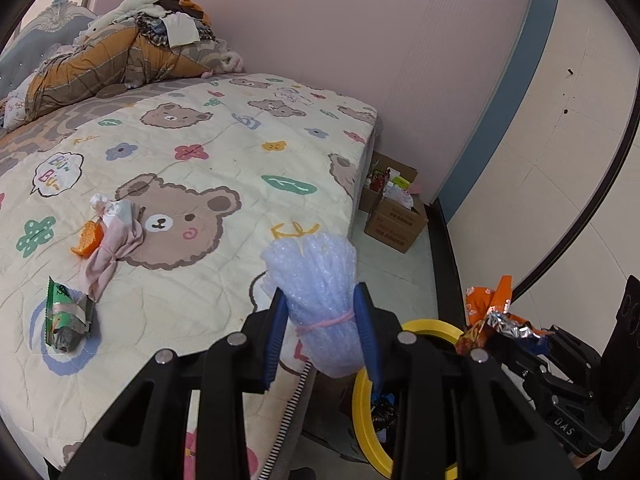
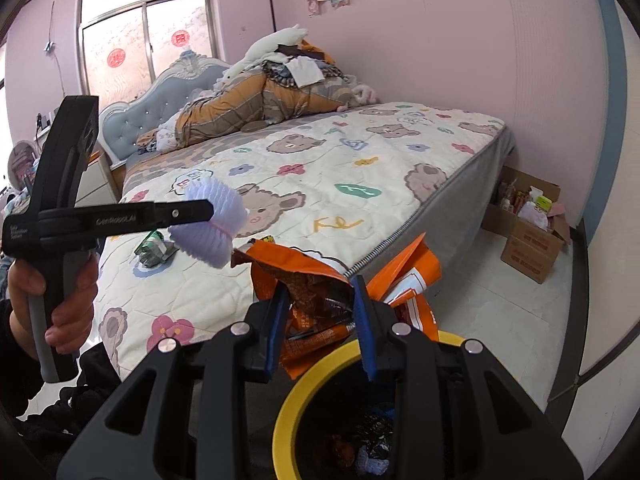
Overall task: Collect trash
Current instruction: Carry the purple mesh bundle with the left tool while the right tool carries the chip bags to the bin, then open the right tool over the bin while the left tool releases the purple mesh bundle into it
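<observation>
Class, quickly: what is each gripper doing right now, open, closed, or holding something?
Left gripper: closed on the bundle of bubble wrap.
Right gripper: closed on the orange snack wrapper, above the yellow-rimmed bin.

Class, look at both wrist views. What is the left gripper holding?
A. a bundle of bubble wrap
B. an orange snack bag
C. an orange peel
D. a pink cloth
A: the bubble wrap, tied with a pink band, sits clamped in the left gripper; the right gripper has the snack bag.
</observation>
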`<state>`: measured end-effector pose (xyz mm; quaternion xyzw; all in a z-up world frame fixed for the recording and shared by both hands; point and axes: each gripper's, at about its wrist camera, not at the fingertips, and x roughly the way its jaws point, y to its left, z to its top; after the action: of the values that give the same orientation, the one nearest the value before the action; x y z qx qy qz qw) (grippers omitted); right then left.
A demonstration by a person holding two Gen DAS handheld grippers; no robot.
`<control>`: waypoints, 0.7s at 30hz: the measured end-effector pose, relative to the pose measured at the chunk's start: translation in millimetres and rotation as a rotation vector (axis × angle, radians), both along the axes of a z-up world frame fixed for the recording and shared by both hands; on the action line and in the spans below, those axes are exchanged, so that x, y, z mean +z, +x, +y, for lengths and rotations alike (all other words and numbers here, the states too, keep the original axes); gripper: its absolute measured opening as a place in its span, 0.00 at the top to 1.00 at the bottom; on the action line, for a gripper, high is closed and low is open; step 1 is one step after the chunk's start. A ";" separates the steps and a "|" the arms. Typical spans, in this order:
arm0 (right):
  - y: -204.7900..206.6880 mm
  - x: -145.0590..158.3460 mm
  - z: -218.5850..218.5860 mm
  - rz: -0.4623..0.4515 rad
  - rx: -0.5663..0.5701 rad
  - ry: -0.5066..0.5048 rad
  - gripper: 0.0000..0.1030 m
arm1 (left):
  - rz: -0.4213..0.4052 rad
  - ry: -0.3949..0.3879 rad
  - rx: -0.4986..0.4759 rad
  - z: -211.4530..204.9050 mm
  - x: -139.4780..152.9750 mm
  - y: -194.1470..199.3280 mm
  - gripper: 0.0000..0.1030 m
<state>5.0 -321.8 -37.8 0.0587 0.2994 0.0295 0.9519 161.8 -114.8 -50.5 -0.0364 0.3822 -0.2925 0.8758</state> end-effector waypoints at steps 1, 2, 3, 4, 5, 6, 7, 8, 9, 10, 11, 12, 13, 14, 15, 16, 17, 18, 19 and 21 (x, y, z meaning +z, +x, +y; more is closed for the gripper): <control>-1.8 -0.2 -3.1 0.000 -0.007 0.002 0.71 | 0.002 0.002 -0.010 -3.0 -0.8 -2.7 0.69; -3.2 -0.6 -6.4 0.000 -0.015 0.006 0.71 | 0.003 0.005 -0.020 -6.6 -1.5 -5.1 0.69; -5.2 -1.4 -10.4 0.001 -0.025 0.010 0.71 | 0.002 0.009 -0.029 -10.6 -2.3 -8.1 0.69; -8.0 -1.4 -12.2 0.002 -0.032 0.011 0.71 | 0.001 0.014 -0.040 -14.7 -3.6 -11.4 0.69; -10.0 -2.1 -15.4 0.003 -0.039 0.014 0.71 | 0.002 0.016 -0.048 -17.9 -4.6 -13.6 0.69; -11.8 -2.9 -19.0 0.004 -0.048 0.017 0.71 | 0.005 0.018 -0.056 -20.9 -6.1 -15.7 0.69; -13.3 -3.8 -22.1 0.006 -0.054 0.020 0.71 | 0.011 0.019 -0.067 -24.5 -7.9 -18.2 0.69; -14.3 -4.4 -25.1 0.007 -0.060 0.023 0.71 | 0.015 0.022 -0.076 -28.0 -9.9 -20.8 0.69; -15.7 -5.3 -28.5 0.009 -0.066 0.028 0.71 | 0.018 0.027 -0.083 -31.6 -11.9 -23.3 0.69; -16.7 -6.0 -31.6 0.010 -0.071 0.033 0.71 | 0.021 0.032 -0.091 -34.8 -13.3 -25.3 0.69; -18.1 -6.8 -34.2 0.012 -0.077 0.037 0.71 | 0.024 0.037 -0.099 -38.0 -15.2 -27.4 0.69; -19.1 -7.8 -36.7 0.014 -0.082 0.041 0.71 | 0.023 0.045 -0.106 -40.6 -17.2 -29.3 0.69; -20.0 -8.8 -39.2 0.017 -0.087 0.046 0.71 | 0.020 0.056 -0.115 -44.0 -19.3 -31.6 0.69; -21.0 -9.9 -41.9 0.020 -0.091 0.051 0.71 | 0.019 0.063 -0.123 -46.6 -20.6 -33.2 0.69; -21.8 -11.5 -45.2 0.025 -0.097 0.058 0.71 | 0.022 0.069 -0.128 -48.8 -22.3 -34.7 0.69; -22.6 -13.1 -48.1 0.030 -0.103 0.063 0.70 | 0.031 0.071 -0.136 -51.3 -24.8 -35.8 0.69; -23.4 -14.6 -51.0 0.033 -0.111 0.070 0.70 | 0.040 0.071 -0.144 -53.6 -26.8 -36.4 0.69; -23.2 -15.9 -54.8 0.039 -0.120 0.078 0.70 | 0.048 0.072 -0.151 -56.0 -29.0 -37.9 0.69; -24.1 -18.2 -58.7 0.045 -0.131 0.086 0.70 | 0.054 0.077 -0.160 -59.1 -31.6 -39.9 0.69; -25.3 -22.0 -64.7 0.054 -0.146 0.099 0.70 | 0.057 0.086 -0.174 -64.3 -35.4 -44.1 0.69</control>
<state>-20.3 -386.5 -59.7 0.1283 0.3179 -0.0271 0.9390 117.7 -179.1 -85.9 0.0262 0.4208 -0.3498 0.8366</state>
